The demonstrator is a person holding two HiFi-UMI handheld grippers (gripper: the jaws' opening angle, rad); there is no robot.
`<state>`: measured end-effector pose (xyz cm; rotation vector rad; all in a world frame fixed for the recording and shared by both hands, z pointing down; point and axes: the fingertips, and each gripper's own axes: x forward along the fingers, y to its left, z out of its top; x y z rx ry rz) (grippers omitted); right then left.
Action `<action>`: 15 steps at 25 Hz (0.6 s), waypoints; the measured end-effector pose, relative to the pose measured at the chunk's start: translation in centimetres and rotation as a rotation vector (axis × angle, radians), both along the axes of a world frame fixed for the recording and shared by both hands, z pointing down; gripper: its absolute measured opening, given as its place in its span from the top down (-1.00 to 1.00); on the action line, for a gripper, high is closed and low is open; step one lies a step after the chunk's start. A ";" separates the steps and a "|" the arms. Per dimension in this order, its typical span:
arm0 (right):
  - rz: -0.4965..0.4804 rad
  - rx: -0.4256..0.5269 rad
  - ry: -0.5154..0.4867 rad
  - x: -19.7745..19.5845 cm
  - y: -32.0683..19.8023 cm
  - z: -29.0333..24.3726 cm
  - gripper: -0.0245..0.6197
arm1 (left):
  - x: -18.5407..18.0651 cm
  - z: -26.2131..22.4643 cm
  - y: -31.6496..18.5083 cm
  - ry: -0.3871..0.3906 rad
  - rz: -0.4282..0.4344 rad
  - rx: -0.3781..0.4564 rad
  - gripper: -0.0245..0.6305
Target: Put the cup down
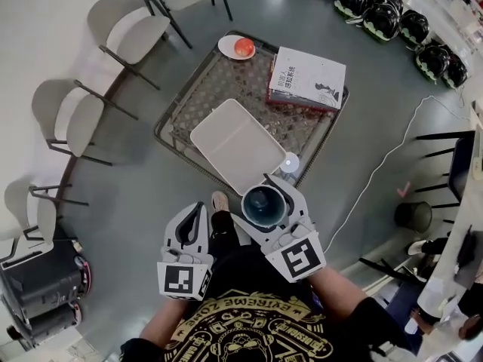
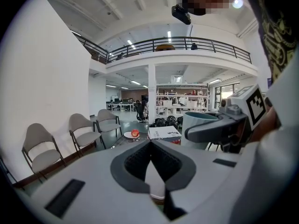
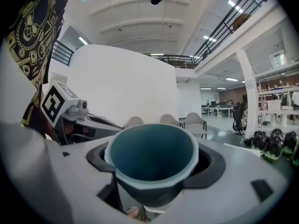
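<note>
The right gripper (image 1: 264, 207) clamps the teal cup (image 1: 263, 200) upright between its jaws, holding it in the air by the near corner of the mesh table (image 1: 187, 110). It is close to a bottle (image 1: 289, 163) and a white tray (image 1: 238, 145). The left gripper (image 1: 196, 210) hangs beside it, jaws together on nothing. Farther off lie a book (image 1: 308, 78) and a plate (image 1: 226, 48) with a red fruit (image 1: 243, 47), perhaps an apple.

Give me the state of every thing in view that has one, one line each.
cup, upright, empty, held over the floor
right tongs, shut on the cup
left tongs, shut, nothing between them
white tray, lying flat on the mesh table, nothing on it
book, closed, flat on the mesh table
small plate, holding a red fruit
</note>
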<state>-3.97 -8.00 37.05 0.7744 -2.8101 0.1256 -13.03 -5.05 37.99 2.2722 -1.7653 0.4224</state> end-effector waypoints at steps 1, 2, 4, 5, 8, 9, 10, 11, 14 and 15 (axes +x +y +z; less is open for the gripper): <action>0.007 0.000 0.003 0.0 -0.3 0.1 -0.26 | 0.0 0.0 -0.4 0.002 0.008 0.002 0.93; 0.014 0.000 0.005 -0.1 -0.5 0.1 -0.26 | -0.1 0.1 -0.8 0.004 0.016 0.004 0.93; 0.027 0.000 0.010 -0.2 -1.0 0.2 -0.26 | -0.1 0.3 -1.5 0.009 0.033 0.005 0.93; 0.033 -0.001 0.011 -0.3 -1.2 0.2 -0.26 | -0.1 0.4 -1.8 0.012 0.040 0.004 0.93; 0.047 -0.009 0.009 -0.5 -1.7 0.4 -0.26 | 0.0 0.8 -2.7 0.019 0.057 -0.001 0.93; 0.050 -0.011 0.010 -0.5 -2.0 0.5 -0.26 | 0.1 1.1 -2.9 0.021 0.062 -0.003 0.93; 0.053 -0.014 0.014 -0.5 -2.2 0.8 -0.26 | 0.2 1.3 -3.2 0.023 0.067 -0.004 0.93; 0.056 -0.017 0.018 -0.5 -2.5 1.1 -0.26 | 0.3 1.6 -3.5 0.024 0.072 -0.007 0.93; 0.067 -0.028 0.024 -0.8 -3.5 1.8 -0.26 | 0.2 2.2 -4.4 0.017 0.088 -0.018 0.93; 0.069 -0.031 0.025 -1.0 -3.8 2.0 -0.26 | 0.2 2.5 -4.7 0.016 0.092 -0.022 0.93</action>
